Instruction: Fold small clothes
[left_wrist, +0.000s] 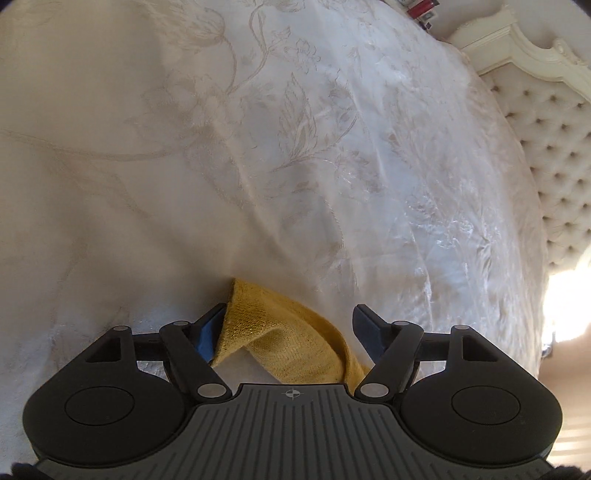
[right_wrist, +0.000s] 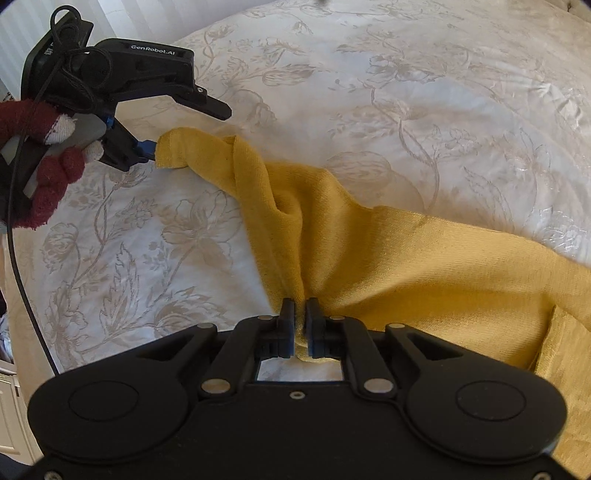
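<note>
Mustard-yellow knit garment (right_wrist: 388, 258) lies rumpled on a white bedspread with a pale woven floral pattern (right_wrist: 424, 92), most of it spread ahead and to the right of the right gripper (right_wrist: 300, 310). Right gripper's black jaws are pinched tight on a gathered fold of the yellow fabric, cloth bunching up just in front of the blue pads. From that pinch a twisted strip of the garment runs away toward the left gripper (right_wrist: 184, 133), ending in a small folded-over corner. Left gripper's jaws stand wide apart; no earlier view, so only the state counts. In the left wrist view the yellow corner (left_wrist: 280, 332) sits between the fingers of the left gripper (left_wrist: 290, 314), touching the left blue pad (left_wrist: 208, 334), clear of the right one. Not clamped. Hand in a dark red and white knit glove (right_wrist: 55, 162) grips the left gripper's handle. Cream tufted headboard (left_wrist: 546, 147) stands beyond the bed, far right of the left gripper.
</note>
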